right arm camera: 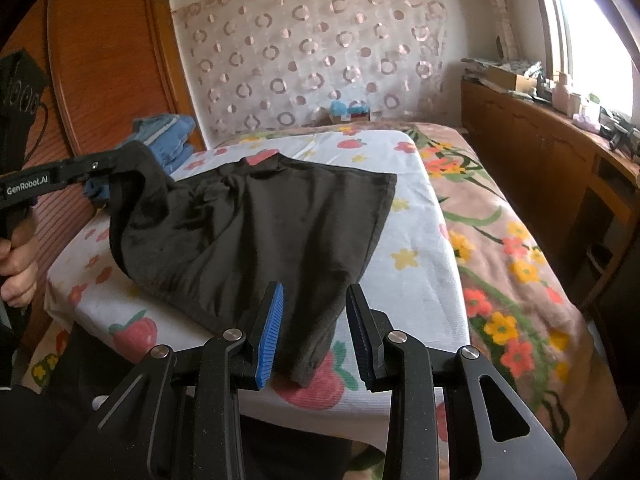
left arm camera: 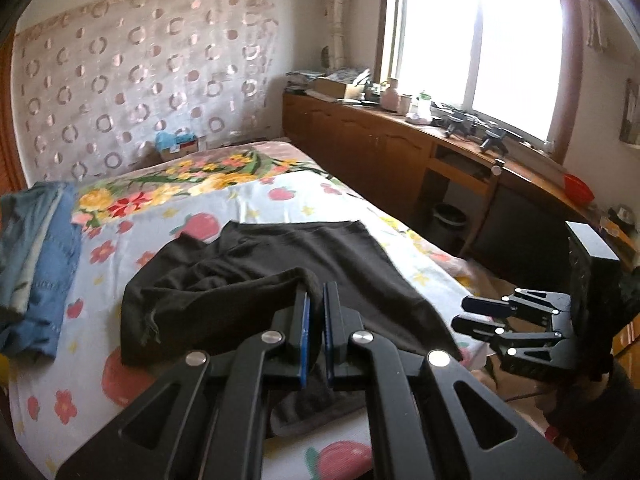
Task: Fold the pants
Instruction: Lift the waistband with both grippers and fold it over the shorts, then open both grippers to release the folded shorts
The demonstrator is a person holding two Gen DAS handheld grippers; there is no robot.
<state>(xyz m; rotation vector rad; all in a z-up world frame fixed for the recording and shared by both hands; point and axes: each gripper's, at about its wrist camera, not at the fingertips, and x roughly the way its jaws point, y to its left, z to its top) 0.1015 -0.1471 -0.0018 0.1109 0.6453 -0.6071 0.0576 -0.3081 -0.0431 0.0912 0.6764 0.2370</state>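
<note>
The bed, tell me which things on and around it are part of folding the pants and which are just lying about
Job: black pants; left gripper, shut on them; right gripper, open.
Lying about: folded jeans; red bowl; bin; small box.

1. Bed [left arm camera: 248,200] w/ fruit-and-flower sheet, floral blanket [right arm camera: 516,248] on far side.
2. Wall behind hung w/ sheer curtain [left arm camera: 140,80], ring and dot pattern.
3. Big window [left arm camera: 476,40], strong daylight, blown out.
4. Long wooden cabinet [left arm camera: 360,144] under window, top cluttered w/ bottles, boxes.
5. Wooden wardrobe [right arm camera: 112,56] by bed corner.
6. Dark waste bin [left arm camera: 448,224] beside cabinet.
</note>
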